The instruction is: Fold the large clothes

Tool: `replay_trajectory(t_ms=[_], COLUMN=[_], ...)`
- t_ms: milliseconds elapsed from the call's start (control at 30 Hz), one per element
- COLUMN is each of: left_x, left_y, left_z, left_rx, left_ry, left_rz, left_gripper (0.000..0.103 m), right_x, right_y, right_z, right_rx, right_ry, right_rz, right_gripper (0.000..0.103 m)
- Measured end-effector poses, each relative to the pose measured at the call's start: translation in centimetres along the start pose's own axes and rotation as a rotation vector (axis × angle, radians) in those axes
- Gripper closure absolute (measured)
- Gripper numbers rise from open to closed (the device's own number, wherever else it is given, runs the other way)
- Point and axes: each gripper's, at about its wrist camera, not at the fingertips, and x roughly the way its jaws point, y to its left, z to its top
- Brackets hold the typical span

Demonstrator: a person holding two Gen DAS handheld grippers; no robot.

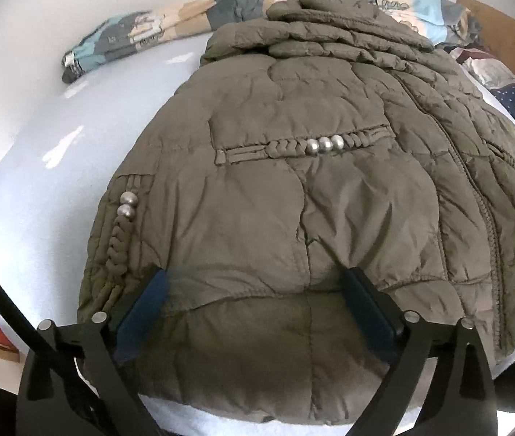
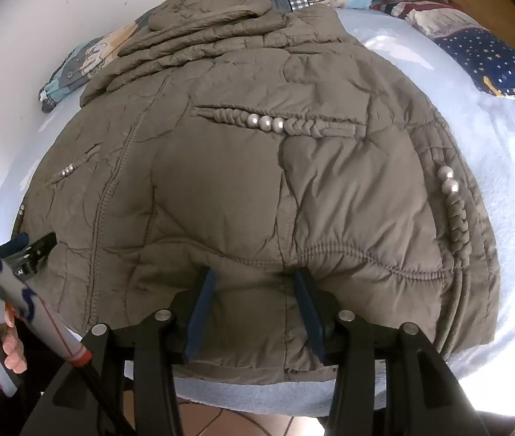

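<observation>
An olive-brown padded jacket lies spread on a pale blue bed, front up, with braided trims and silver beads; it also shows in the right wrist view. Its sleeves or hood lie folded across the far end. My left gripper is open, its blue-padded fingers straddling the jacket's near hem on the left side. My right gripper is open over the hem on the right side, its fingers resting on the fabric. Neither holds cloth.
A patterned quilt is bunched along the white wall at the bed's far side. A navy starred pillow lies at the right. The bed sheet shows right of the jacket. A tiled floor is below the bed edge.
</observation>
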Motion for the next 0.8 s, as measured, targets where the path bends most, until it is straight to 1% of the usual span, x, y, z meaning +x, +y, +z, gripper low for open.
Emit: replay_trajectory(t_ms=[67, 133, 267, 433, 700, 800], left_x=[0.0, 0.0, 0.1, 0.1, 0.1, 0.1], left_y=[-0.2, -0.4, -0.2, -0.2, -0.5, -0.5], left_z=[-0.4, -0.7, -0.6, -0.6, -0.8, -0.8], left_rx=[0.011, 0.021, 0.017, 0.020, 0.020, 0.022], left_ry=[-0.040, -0.060, -0.063, -0.071, -0.075, -0.070], left_rz=[0.013, 0.021, 0.018, 0.021, 0.032, 0.031], left_gripper=[0.002, 0.002, 0.002, 0.001, 0.000, 0.000], right_x=[0.1, 0.1, 0.2, 0.2, 0.1, -0.2], right_y=[0.0, 0.1, 0.2, 0.6, 0.7, 0.6], right_z=[0.0, -0.1, -0.4, -1.0, -1.0, -0.6], right_rx=[-0.003, -0.009, -0.008, -0.007, -0.020, -0.002], right_ry=[-0.004, -0.008, -0.024, -0.060, -0.061, -0.049], right_rz=[-0.001, -0.004, -0.008, -0.016, -0.008, 0.018], right_gripper=[0.052, 0.051, 0.049, 0.044, 0.040, 0.039])
